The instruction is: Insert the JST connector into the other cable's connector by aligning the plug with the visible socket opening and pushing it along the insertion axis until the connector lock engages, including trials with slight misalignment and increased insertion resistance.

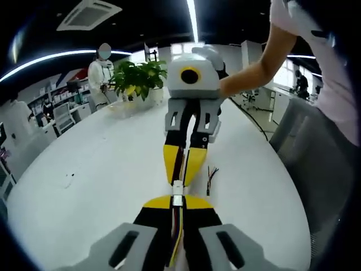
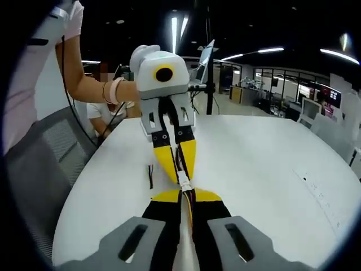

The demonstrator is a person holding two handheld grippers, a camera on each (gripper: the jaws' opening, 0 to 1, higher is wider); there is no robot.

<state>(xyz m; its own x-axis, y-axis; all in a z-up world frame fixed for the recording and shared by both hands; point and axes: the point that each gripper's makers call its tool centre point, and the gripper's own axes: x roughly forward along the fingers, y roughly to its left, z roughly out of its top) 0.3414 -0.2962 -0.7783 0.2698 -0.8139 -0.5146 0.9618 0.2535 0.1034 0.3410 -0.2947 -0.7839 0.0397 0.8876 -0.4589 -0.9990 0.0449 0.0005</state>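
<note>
Here, the two yellow-tipped black grippers are meeting nose to nose above the middle of the round white table [image 1: 84, 169]. In the left gripper view, the left gripper [image 1: 177, 199] is pinching its jaws nearly together on a thin bundle of coloured wires, and the small white JST connector [image 1: 177, 189] is sitting just beyond its tips, touching the tips of the right gripper [image 1: 184, 179] coming in from the far side. In the right gripper view, the right gripper [image 2: 185, 192] is likewise clamping close on its own cable, with the white connector [image 2: 184, 182] at the junction and the left gripper [image 2: 179, 172] opposite. Whether plug and socket are already seated, I cannot tell.

A loose spare bundle of thin wires [image 1: 211, 179] is lying on the table just beside the junction. A potted green plant [image 1: 138, 76] is standing at the far edge.

The connector is probably light, rigid and small, with delicate pins, while the wires are soft and floppy; gripping close behind each housing should be keeping the push straight.
</note>
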